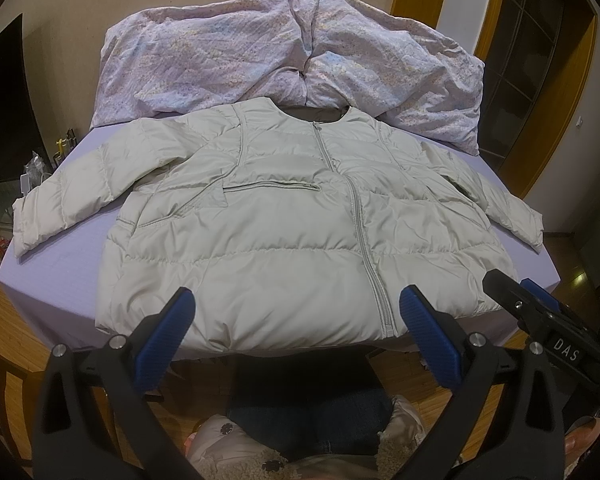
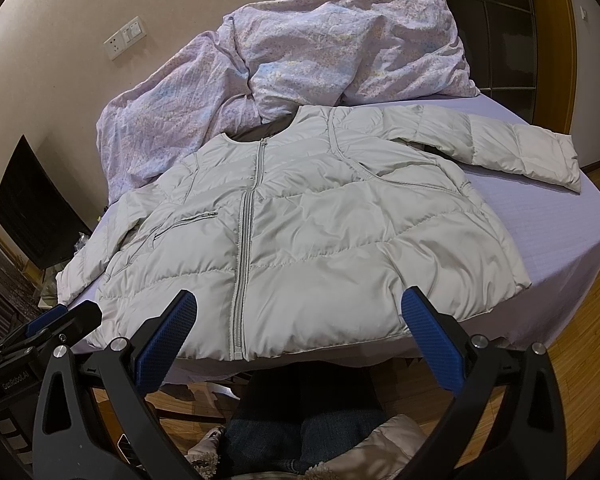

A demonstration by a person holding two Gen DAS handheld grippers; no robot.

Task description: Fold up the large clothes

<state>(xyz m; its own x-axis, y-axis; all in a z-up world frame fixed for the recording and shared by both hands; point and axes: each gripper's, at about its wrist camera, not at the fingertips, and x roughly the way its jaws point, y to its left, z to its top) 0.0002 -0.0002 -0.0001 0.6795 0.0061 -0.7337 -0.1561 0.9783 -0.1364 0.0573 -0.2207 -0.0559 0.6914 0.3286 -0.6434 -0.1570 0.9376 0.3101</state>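
Both grippers' fingers spread above, seemingly clear of, flat jacket.

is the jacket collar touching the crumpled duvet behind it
Touching: in the left wrist view the jacket collar lies against the duvet, no sheet showing between them.
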